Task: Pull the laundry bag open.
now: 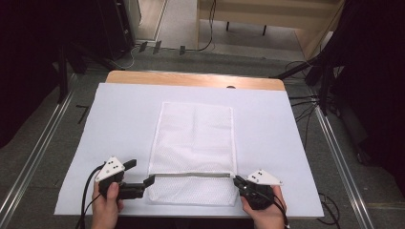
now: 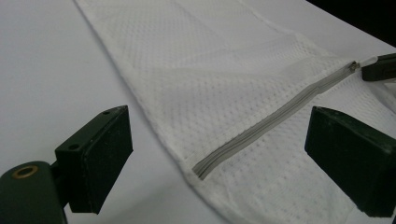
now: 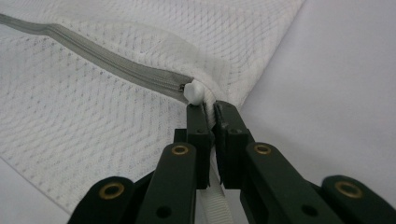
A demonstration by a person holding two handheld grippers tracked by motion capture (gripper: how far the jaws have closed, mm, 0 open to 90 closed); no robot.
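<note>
A white mesh bag (image 1: 196, 138) lies flat on the white-covered table (image 1: 119, 119). A grey zipper (image 1: 191, 175) runs across its near end and is closed. My right gripper (image 1: 237, 181) is at the zipper's right end. In the right gripper view it (image 3: 211, 109) is shut on a white fabric tab (image 3: 212, 205), just behind the white zipper pull (image 3: 194, 91). My left gripper (image 1: 142, 171) is beside the bag's left edge. Seen in its own view, the left gripper (image 2: 222, 130) is open, its jaws wide apart on either side of the zipper's left end (image 2: 205, 165) without touching it.
The white sheet covers most of the table, leaving a strip of wood (image 1: 191, 78) bare at the far edge. Cables (image 1: 305, 102) and dark stands are on the floor around the table. Bare sheet lies to the left and right of the bag.
</note>
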